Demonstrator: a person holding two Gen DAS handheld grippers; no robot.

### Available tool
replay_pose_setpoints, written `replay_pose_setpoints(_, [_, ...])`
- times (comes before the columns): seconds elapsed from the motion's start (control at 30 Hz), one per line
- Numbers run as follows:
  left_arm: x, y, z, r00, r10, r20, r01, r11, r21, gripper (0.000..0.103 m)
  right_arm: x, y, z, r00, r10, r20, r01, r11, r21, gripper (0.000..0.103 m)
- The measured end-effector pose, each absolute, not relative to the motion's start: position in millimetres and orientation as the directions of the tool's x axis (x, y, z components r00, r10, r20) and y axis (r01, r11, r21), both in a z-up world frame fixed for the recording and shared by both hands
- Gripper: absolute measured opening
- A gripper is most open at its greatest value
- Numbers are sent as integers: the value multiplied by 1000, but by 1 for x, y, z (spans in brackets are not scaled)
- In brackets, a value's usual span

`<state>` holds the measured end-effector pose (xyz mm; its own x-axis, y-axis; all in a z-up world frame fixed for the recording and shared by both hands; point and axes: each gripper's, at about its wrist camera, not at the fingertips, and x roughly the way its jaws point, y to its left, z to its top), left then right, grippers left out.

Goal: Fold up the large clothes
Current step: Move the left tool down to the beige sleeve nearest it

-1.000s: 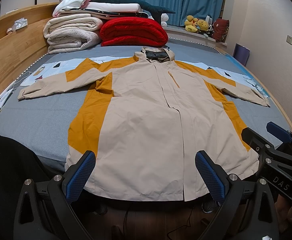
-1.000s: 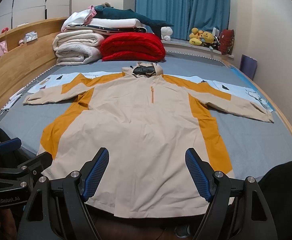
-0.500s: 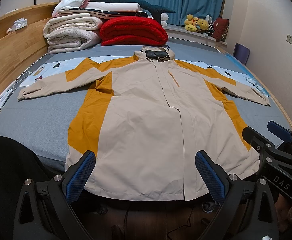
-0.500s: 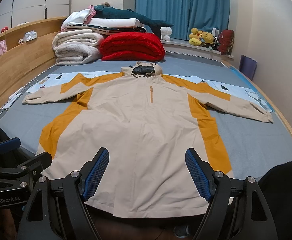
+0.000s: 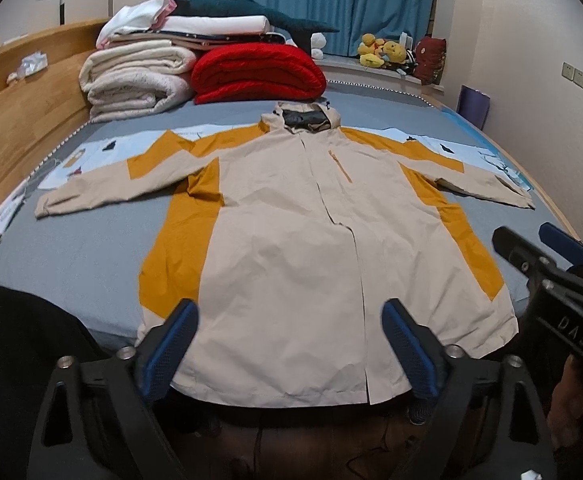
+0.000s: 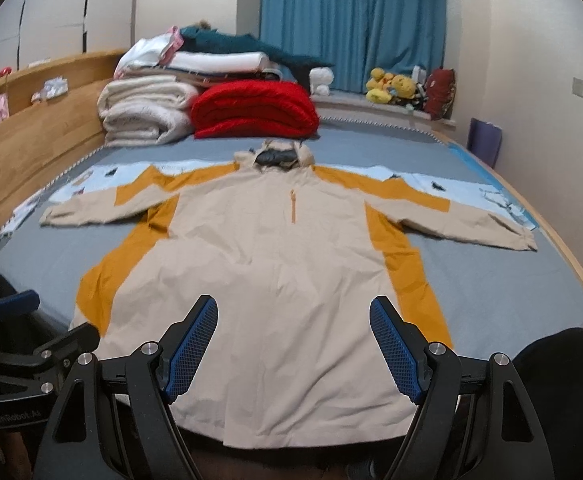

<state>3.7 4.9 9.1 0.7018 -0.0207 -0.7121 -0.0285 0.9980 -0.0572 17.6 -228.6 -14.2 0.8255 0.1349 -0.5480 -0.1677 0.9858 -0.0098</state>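
A large beige jacket (image 5: pixel 291 248) with orange side and shoulder panels lies flat, front up, on the bed, both sleeves spread out and its hood at the far end. It also shows in the right wrist view (image 6: pixel 275 264). My left gripper (image 5: pixel 289 344) is open and empty, held just above the jacket's hem near the bed's front edge. My right gripper (image 6: pixel 293 344) is open and empty above the hem too. The right gripper also shows at the right edge of the left wrist view (image 5: pixel 547 256); the left gripper shows at the left edge of the right wrist view (image 6: pixel 23 320).
The grey bed (image 5: pixel 71 248) has a wooden headboard ledge (image 5: pixel 19 120) on the left. Folded white blankets (image 5: pixel 139 76) and a red quilt (image 5: pixel 257 72) are stacked at the far end. Plush toys (image 5: pixel 383 50) sit by the blue curtain. Light blue sheets (image 5: pixel 87 156) lie under the sleeves.
Both grippers have moved slightly forward and up over the hem; the views shifted a little. The jacket has not moved and both grippers stay open.
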Motion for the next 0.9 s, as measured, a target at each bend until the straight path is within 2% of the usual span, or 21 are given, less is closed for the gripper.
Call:
replay_pose_setpoints(0.03, [4,6,15,707,-18,-707,-34,998,-60,80,17,-232,-11,835,135,-534,-159,987,0,79])
replay_pose_setpoints(0.17, [7,9,39,747,-27,-665,-33,996,-77,74,15,-247,5,868,136,-478,-138,990,32,79])
replay_pose_setpoints(0.3, [19,17,53,796,-12,-605,-23,998,-50,50,23,-253,20,881,115,-458,-120,993,18,79])
replay_pose_setpoints(0.33, [28,21,54,799,-9,-602,-25,999,-48,47,27,-254,23,881,116,-459,-122,992,16,79])
replay_pose_setpoints(0.47, [66,41,64,808,15,-589,-61,996,-58,47,56,-253,42,886,129,-445,-154,988,-20,78])
replay_pose_setpoints(0.73, [167,81,98,858,132,-496,-182,982,-55,47,137,-233,76,900,124,-417,-174,981,-84,78])
replay_pose_setpoints(0.9, [231,108,101,833,198,-516,-272,959,-72,48,197,-221,90,890,117,-440,-168,983,-77,78])
